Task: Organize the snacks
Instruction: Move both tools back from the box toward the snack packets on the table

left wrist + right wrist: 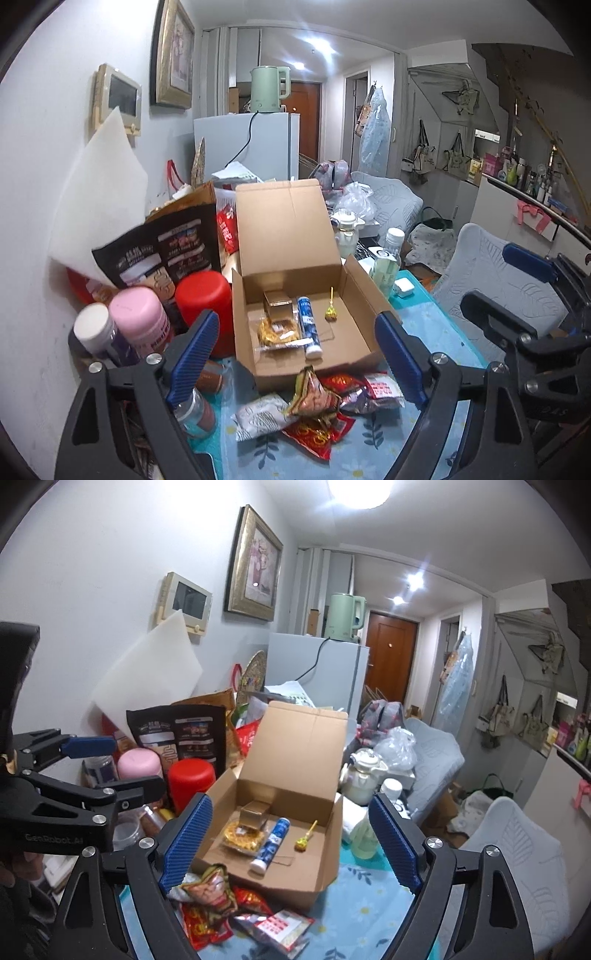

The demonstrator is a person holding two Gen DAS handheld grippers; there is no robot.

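Left wrist view has the open brown cardboard box [295, 295] sitting on the surface with the light blue floral cloth [369, 454], lid flap standing up at the back. Inside the box: a small gold carton [277, 304] at the back left, a clear packet of yellow noodle snack [275, 332] in front of that, a blue and white tube [308, 328] lying just right of the packet, and a gold-wrapped lollipop [330, 312] right of the tube, a bit apart from it.

Just in front of the box there's a loose pile of snack packets [317, 406]: a red and gold one, a white one, a crinkly multicolour one on top.

Left of the box stands a red plastic canister [203, 306], with a pink-lidded jar [138, 314] further left.

The left gripper [295, 358] has its blue ribbed fingers [192, 354] spread wide with nothing held, hovering over the front of the box and the pile. Right wrist view shows the right gripper [291, 843] the same way, fingers [393, 840] wide apart and empty, framing the box from the near side.
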